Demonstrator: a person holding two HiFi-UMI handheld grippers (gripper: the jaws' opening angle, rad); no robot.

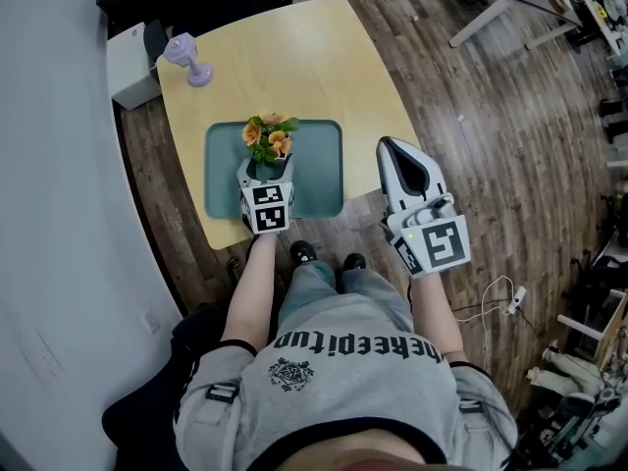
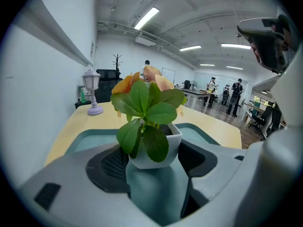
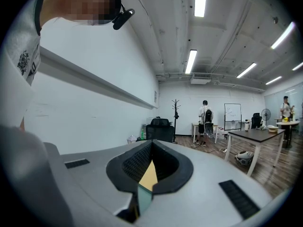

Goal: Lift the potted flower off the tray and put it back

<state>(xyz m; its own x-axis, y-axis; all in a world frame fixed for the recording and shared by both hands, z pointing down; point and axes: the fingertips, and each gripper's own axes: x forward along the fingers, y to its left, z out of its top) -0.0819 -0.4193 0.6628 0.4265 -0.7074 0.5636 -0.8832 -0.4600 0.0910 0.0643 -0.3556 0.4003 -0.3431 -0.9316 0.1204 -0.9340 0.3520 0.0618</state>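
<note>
Left gripper view shows the left gripper (image 2: 150, 159) clamped on the potted flower (image 2: 158, 143), seemingly sitting on the tray (image 2: 92, 138); next up, a straight steady lift. Right gripper (image 3: 150, 170) idles, pinched closed

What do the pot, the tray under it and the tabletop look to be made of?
Small white pot: smooth, faintly glossy, probably glazed ceramic, possibly plastic. Teal rectangular tray: matte, even colour, rounded raised rim, likely moulded plastic or silicone. Pale yellow tabletop: flat, uniform satin surface, looks like laminate; no grain visible.
</note>
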